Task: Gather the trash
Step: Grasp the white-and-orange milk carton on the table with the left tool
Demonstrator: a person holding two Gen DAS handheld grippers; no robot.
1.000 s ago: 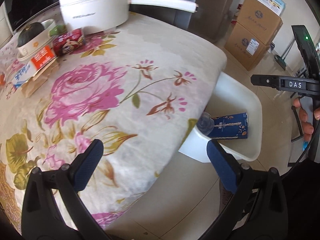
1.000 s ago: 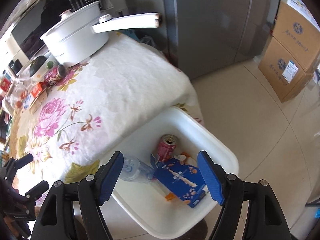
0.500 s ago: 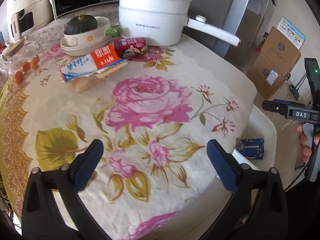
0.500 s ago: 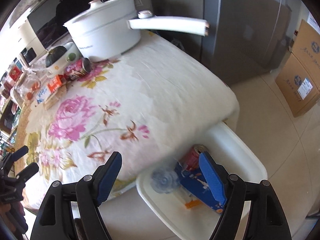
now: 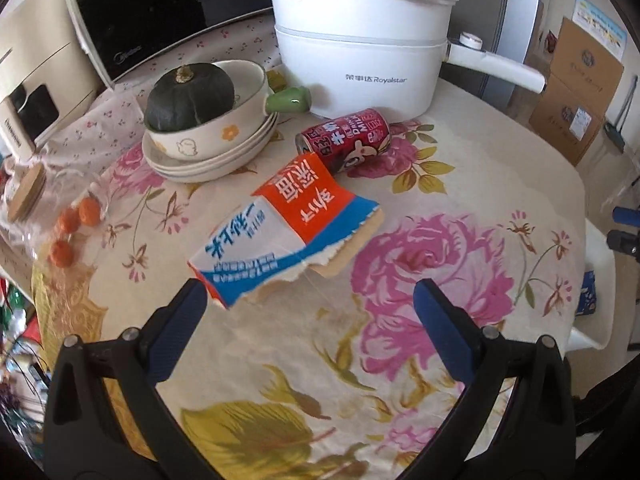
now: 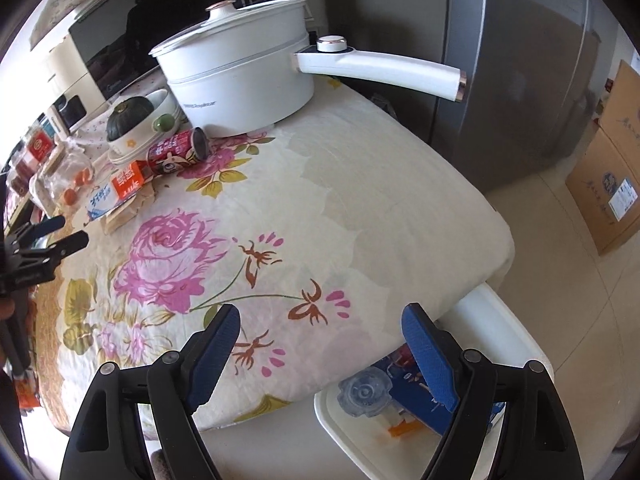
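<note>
Now my left gripper (image 5: 310, 304) hangs over the table with the flower cloth (image 5: 424, 256), and its blue fingers (image 5: 178, 330) are spread wide with nothing between them. A torn blue and orange milk carton (image 5: 280, 236) lies flat on the cloth just past the left finger. A red drink can (image 5: 344, 138) lies on its side behind the carton, near the big white pot (image 5: 360, 40). My right gripper (image 6: 320, 354) is over the corner of the table, and its jaws are opening with nothing in them. Below that corner sits the white bin (image 6: 516, 344) on the floor. In it I can see a clear plastic bottle (image 6: 362, 394) and a blue box (image 6: 404, 376).
</note>
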